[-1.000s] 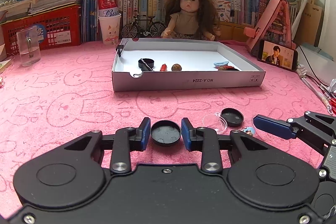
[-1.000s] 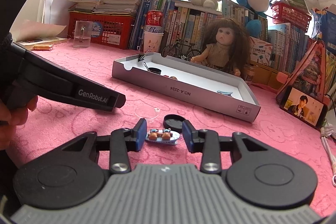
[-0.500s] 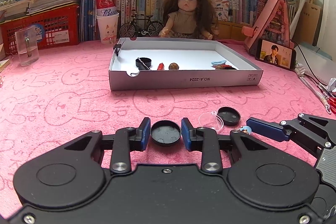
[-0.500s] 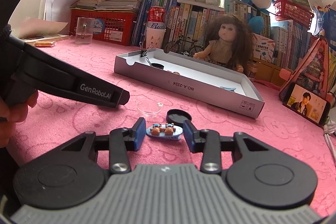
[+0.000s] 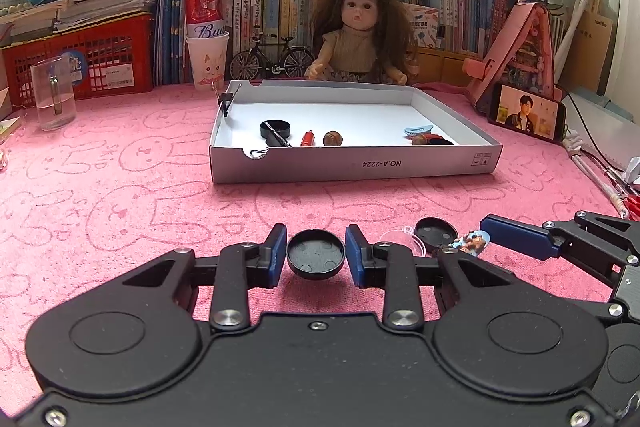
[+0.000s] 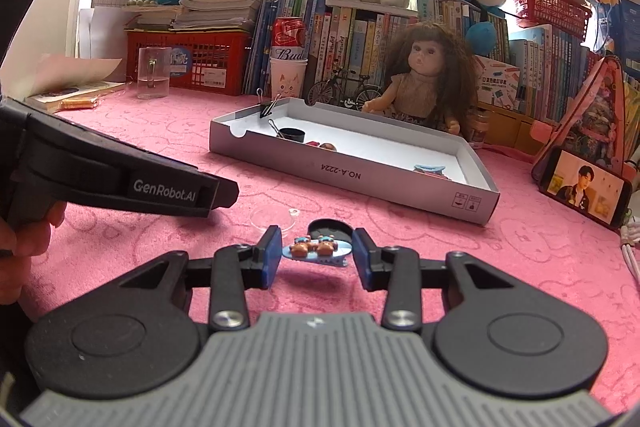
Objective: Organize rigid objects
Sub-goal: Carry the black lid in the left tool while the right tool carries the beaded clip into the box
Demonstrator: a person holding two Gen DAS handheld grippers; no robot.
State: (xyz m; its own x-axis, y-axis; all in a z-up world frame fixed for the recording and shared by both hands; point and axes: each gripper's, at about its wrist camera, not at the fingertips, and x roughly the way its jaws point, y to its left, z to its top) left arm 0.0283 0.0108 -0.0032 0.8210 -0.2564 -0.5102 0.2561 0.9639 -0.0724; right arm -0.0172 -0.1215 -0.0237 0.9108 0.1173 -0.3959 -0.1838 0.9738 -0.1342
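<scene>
A black round cap (image 5: 316, 254) hangs just above the pink cloth, and my left gripper (image 5: 316, 255) is shut on it. My right gripper (image 6: 318, 259) straddles a blue hair clip with two little bears (image 6: 318, 249). Its jaws are closing, and a thin gap still shows at the right pad. In the left wrist view that clip (image 5: 468, 241) lies beside the right gripper's blue finger (image 5: 516, 237). Behind the clip lie a second black cap (image 6: 330, 227) and a clear disc (image 6: 272, 217). The white box (image 5: 352, 167) holds several small items.
A doll (image 5: 360, 39) and a model bicycle (image 5: 272, 61) stand behind the box. A phone (image 5: 526, 115) leans at the right, with cables (image 5: 592, 171) near the cloth's right edge. A glass mug (image 5: 54, 93) and a red crate (image 5: 100, 63) stand at the left.
In the left wrist view the right gripper's finger has slid a little left, closer to the bear clip. The left gripper still holds the cap in the same place.
</scene>
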